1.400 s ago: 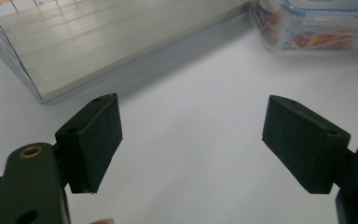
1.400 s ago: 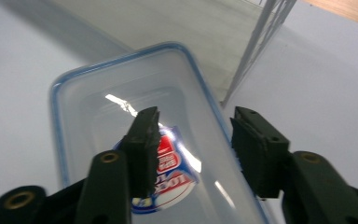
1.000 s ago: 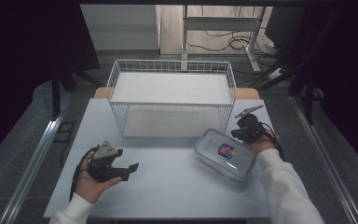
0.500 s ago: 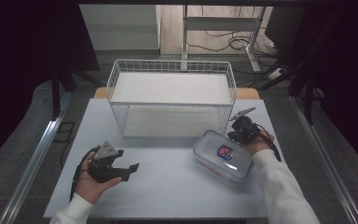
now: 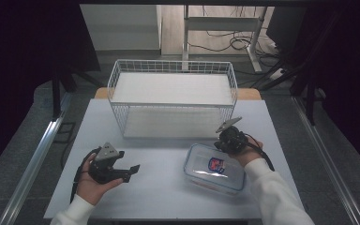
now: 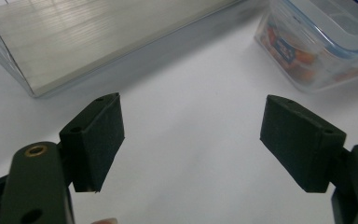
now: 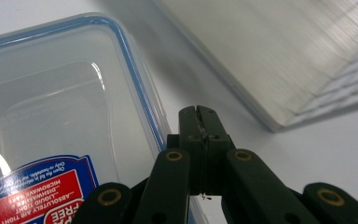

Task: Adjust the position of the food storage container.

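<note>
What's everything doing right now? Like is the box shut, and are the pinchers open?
Box: lid on, lying flat on the table, nothing gripping it.
Basket: upright, nothing inside.
Left gripper: open wide, nothing between its jaws.
Right gripper: shut, nothing held, jaws at the box's edge.
Table: bears the box and the basket.

We read print in one place, a red and blue label (image 7: 37, 191) on the clear lid of the plastic container (image 7: 65, 93). Seen inverted, it reads "FREE", "ABSOLUTELY AIR TIGHT", "LIQUID TIGHT", "DISHWASHER" and "MICROWAVE". The side label (image 6: 284, 46) on the container wall is illegible.
</note>
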A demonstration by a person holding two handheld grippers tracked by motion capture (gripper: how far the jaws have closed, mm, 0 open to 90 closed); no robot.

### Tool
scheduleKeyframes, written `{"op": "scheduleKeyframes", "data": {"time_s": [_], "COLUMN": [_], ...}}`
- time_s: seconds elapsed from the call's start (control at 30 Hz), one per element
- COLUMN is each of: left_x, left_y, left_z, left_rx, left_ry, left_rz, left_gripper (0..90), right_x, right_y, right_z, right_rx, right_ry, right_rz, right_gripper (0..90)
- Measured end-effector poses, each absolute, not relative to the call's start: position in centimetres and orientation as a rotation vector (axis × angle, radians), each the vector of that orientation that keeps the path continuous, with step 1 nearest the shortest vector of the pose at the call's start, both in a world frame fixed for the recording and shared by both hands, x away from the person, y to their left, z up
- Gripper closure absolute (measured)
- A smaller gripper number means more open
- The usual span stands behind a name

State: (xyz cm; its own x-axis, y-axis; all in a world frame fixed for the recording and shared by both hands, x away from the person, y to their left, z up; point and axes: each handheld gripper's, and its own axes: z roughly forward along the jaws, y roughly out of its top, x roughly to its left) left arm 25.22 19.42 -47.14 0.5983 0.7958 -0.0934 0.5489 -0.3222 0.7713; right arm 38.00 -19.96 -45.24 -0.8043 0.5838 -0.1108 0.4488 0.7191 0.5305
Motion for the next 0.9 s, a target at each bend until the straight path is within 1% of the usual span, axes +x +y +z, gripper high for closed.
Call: {"op": "scheduleKeyframes", "data": {"time_s": [0.2, 0.3, 0.43, 0.5, 0.53, 0.7, 0.77, 0.9], "left_x": [25.2, 25.1, 25.0, 25.0, 25.0, 25.0, 25.0, 25.1], "left_y": [19.5, 19.6, 19.9, 19.9, 19.9, 19.3, 19.2, 19.2], "left_z": [-47.2, -47.2, -47.2, -47.3, -47.4, -47.3, -47.3, -47.4], "left_rx": [2.016, 2.014, 2.012, 2.012, 2.013, 2.028, 2.034, 2.024], "left_ry": [1.069, 1.071, 1.071, 1.076, 1.077, 1.064, 1.063, 1.075], "left_rz": [0.385, 0.387, 0.386, 0.384, 0.382, 0.388, 0.388, 0.387], "left_gripper": [21.5, 21.4, 21.5, 21.6, 21.6, 21.5, 21.5, 21.5], "right_x": [37.3, 37.1, 35.4, 33.2, 33.2, 30.1, 29.0, 28.5], "right_y": [-19.3, -19.9, -23.2, -26.7, -26.7, -30.4, -31.1, -31.1], "right_z": [-45.3, -44.6, -42.5, -42.2, -42.2, -43.8, -45.0, -46.2], "right_rx": [0.786, 0.793, 0.918, 1.027, 1.027, 1.198, 1.238, 1.267], "right_ry": [2.675, 2.661, 2.563, 2.500, 2.500, 2.460, 2.490, 2.509], "right_rz": [0.730, 0.745, 0.836, 0.807, 0.807, 0.710, 0.694, 0.702], "right_gripper": [88.9, 88.9, 88.9, 88.9, 88.9, 88.8, 88.8, 88.8]}}
